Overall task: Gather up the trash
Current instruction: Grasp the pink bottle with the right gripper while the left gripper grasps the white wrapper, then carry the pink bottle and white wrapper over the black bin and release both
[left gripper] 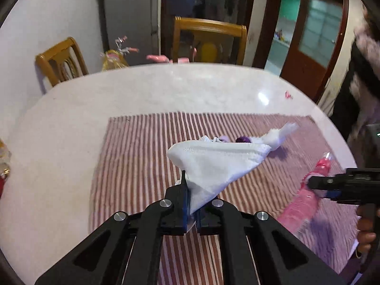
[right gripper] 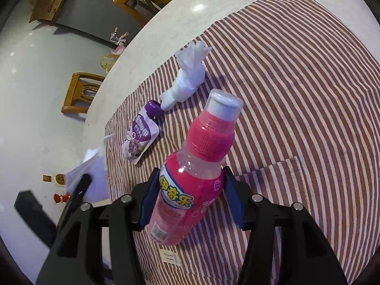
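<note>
Left wrist view: the left claw (left gripper: 190,204) is pinching a white tissue (left gripper: 213,163) at its lower corner, and the sheet is fanning up and ahead of the fingertips, clear of the striped cloth (left gripper: 133,147) covering the bench (left gripper: 71,109). Right wrist view: the right claw (right gripper: 190,199) is gripping a pink drink bottle (right gripper: 190,190) about its labelled body, the blue pads (right gripper: 148,194) pressing on either flank and the capped neck pointing forward and up. Two pieces are lying on the cloth ahead and to the left of the right claw: a purple squeeze pouch (right gripper: 141,137) and, just beyond its cap, a knotted white plastic bag (right gripper: 187,80); whether the two are touching cannot be told. The step in hand appears to be the gathering of loose litter, both claws being loaded at once. No bin is showing in either view, so the next move is likely calling for carrying both held pieces to a receptacle out of frame, releasing them, then returning for the pouch and the bag
</note>
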